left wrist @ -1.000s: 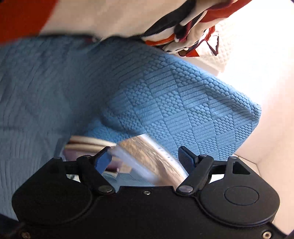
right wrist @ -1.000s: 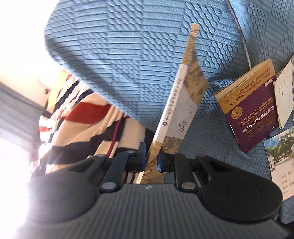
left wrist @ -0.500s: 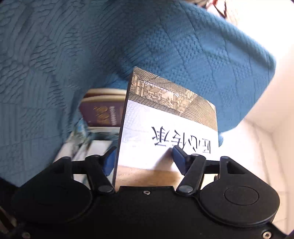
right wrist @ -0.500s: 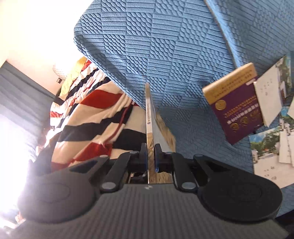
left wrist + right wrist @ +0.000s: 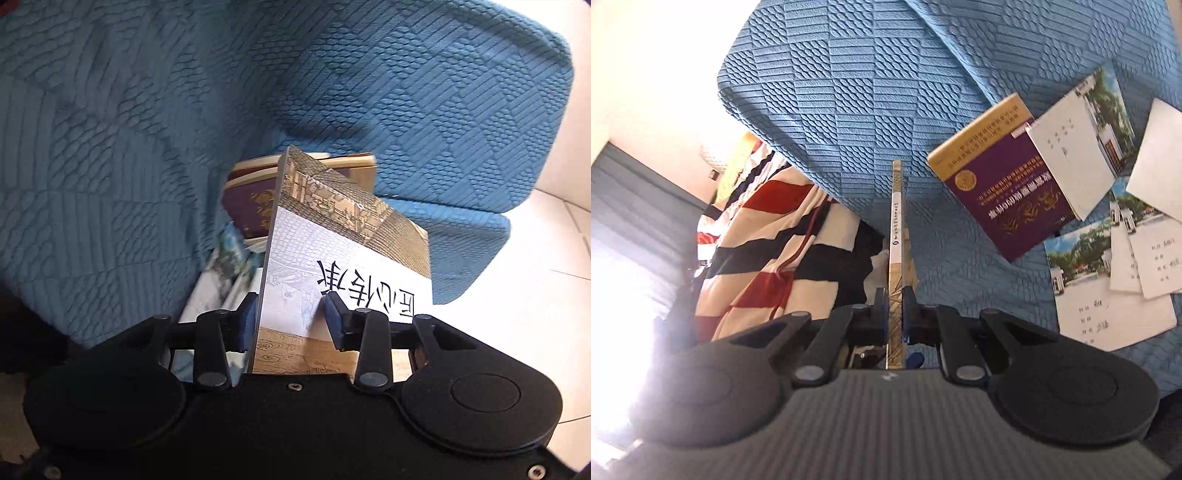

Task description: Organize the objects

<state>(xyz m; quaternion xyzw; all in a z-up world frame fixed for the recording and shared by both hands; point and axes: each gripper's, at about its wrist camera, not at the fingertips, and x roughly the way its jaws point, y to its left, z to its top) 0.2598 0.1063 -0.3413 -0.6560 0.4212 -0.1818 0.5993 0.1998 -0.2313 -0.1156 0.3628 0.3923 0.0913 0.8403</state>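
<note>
My right gripper [image 5: 895,295] was clamped on the thin book [image 5: 897,236], both pads pressed flat against its covers near the lower end. The book stood edge-on to that camera, spine facing me, rising straight up from the jaws over the blue quilted sofa [image 5: 849,92].

My left gripper [image 5: 291,317] was closing around the same book [image 5: 343,266]. Its left pad sat right at the back cover's edge, while the right pad lay over the white front cover beside the large black characters. I could not tell whether either pad was actually pressing yet; the jaws looked a good deal wider than the book is thick, because the book crossed them at a slant.

Taking the held book as the landmark: just beyond and to its right in the right-hand view lay a purple book with a gold band [image 5: 997,177], flat on the seat. A small white booklet [image 5: 1067,162] overlapped that purple book's far corner. Further right of it, photo cards with a building and trees [image 5: 1078,258] were scattered, with plain white cards [image 5: 1156,258] lying over them. To the left of the held book, a red, white and navy striped blanket [image 5: 768,251] was bunched beside the sofa's arm.
</note>
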